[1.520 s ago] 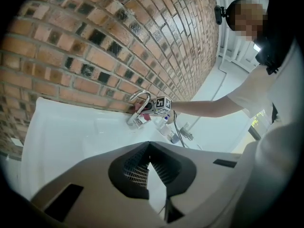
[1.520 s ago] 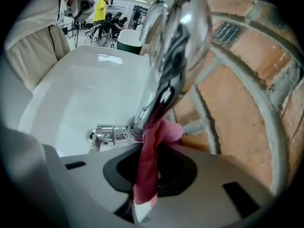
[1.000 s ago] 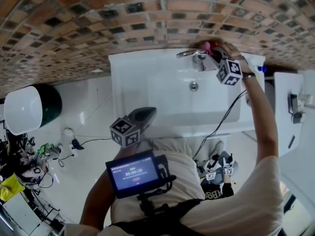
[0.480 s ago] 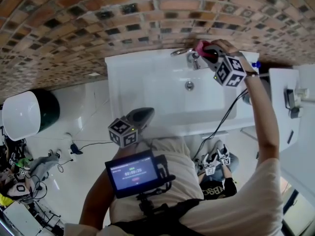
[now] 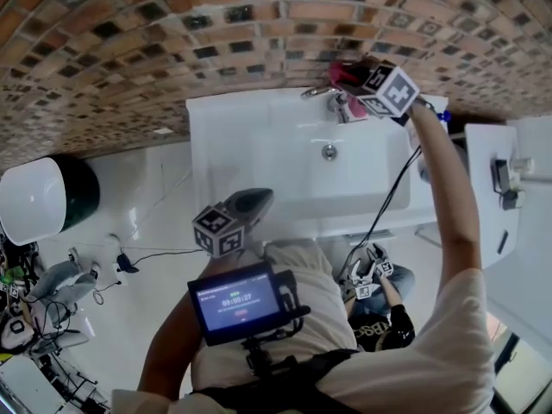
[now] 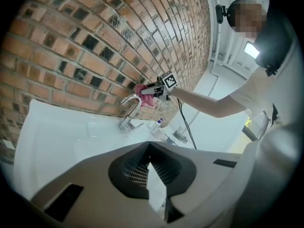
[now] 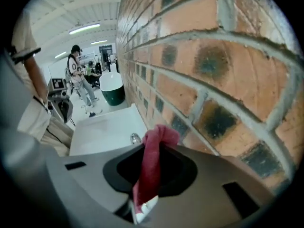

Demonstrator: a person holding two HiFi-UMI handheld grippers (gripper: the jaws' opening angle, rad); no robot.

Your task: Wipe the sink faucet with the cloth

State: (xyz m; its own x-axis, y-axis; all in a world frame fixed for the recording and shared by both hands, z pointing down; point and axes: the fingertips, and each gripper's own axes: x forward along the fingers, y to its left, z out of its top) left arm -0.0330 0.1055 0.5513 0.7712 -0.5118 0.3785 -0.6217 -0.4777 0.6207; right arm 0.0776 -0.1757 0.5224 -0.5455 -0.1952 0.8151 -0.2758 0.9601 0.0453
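A chrome faucet (image 5: 321,92) stands at the back of the white sink (image 5: 259,145), against the brick wall. My right gripper (image 5: 347,81) is raised over the faucet's top, close to the bricks, and is shut on a pink cloth (image 5: 339,73). In the right gripper view the cloth (image 7: 153,167) hangs between the jaws, with the faucet's chrome tip (image 7: 136,138) just below it. The left gripper view shows the curved faucet (image 6: 130,109) with the cloth (image 6: 142,90) at its arch. My left gripper (image 5: 259,199) stays near my body at the sink's front edge, shut and holding nothing.
The brick wall (image 5: 172,33) runs behind the sink. A small bottle with a blue cap (image 5: 444,115) stands at the sink's right end. A white counter (image 5: 492,188) is to the right. A white and green tub (image 5: 47,192) and cables (image 5: 129,253) are on the floor left.
My right gripper has lifted the cloth from beside the faucet's base up over its arch, toward the wall. The left gripper has stayed where it was.
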